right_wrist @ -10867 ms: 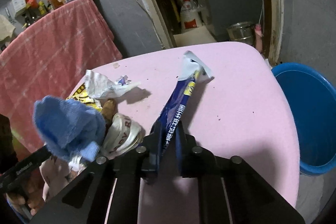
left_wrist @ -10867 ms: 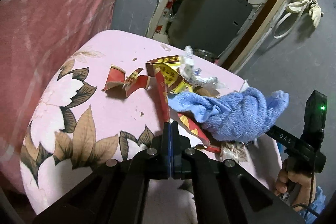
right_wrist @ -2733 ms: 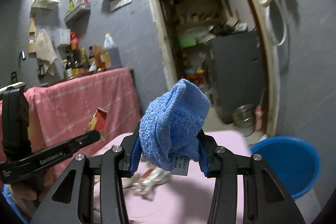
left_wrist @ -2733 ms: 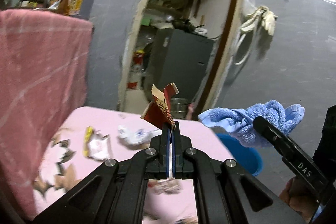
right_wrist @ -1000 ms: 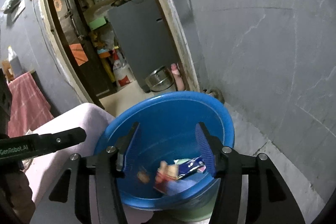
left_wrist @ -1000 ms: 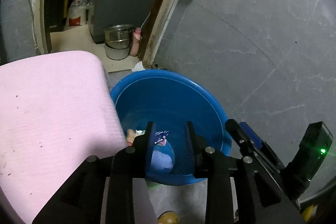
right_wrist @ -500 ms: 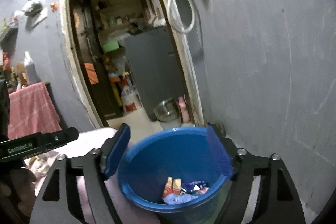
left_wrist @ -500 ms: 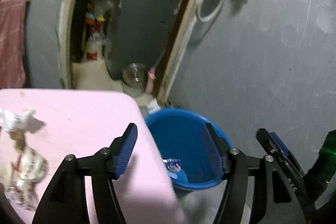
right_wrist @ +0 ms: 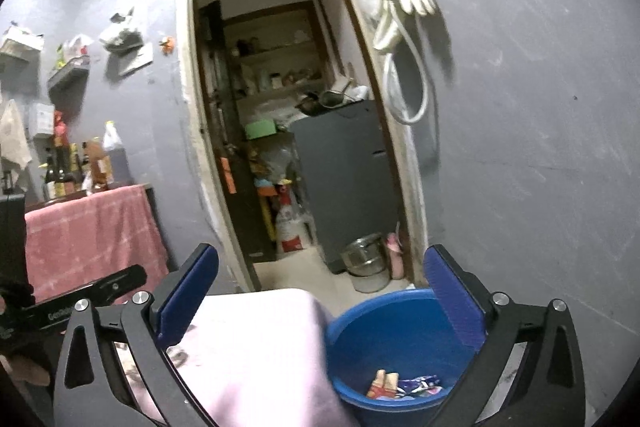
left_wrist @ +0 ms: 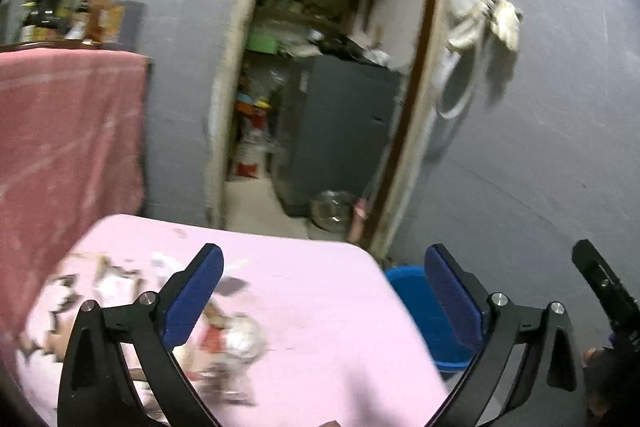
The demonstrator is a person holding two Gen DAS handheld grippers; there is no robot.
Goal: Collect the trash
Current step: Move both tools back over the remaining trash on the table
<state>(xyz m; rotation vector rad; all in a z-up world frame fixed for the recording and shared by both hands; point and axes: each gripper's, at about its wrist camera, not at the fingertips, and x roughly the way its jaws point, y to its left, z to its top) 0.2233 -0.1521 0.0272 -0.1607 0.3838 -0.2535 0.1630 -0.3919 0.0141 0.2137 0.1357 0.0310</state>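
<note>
My left gripper (left_wrist: 322, 301) is open and empty above the pink table (left_wrist: 320, 287). Several crumpled wrappers (left_wrist: 236, 337), blurred, lie on the table's left part, below and between the blue pads (left_wrist: 194, 301). A blue basin (left_wrist: 416, 307) stands on the floor right of the table. My right gripper (right_wrist: 320, 307) is open and empty, raised over the table edge and the blue basin (right_wrist: 400, 331). Red and blue wrappers (right_wrist: 404, 389) lie in the basin's bottom. The left gripper's arm (right_wrist: 80, 303) shows at the left of the right wrist view.
A pink cloth-covered counter (left_wrist: 60, 131) with bottles stands at the left. An open doorway (right_wrist: 296, 131) leads to a grey cabinet, a metal pot (right_wrist: 364, 261) and a pink bottle. Gloves and a hose (right_wrist: 404, 27) hang on the grey wall.
Both grippers have lifted and tilted up from the basin. The left view swung left, so the table's wrappers are back in view. Both stay open and empty.
</note>
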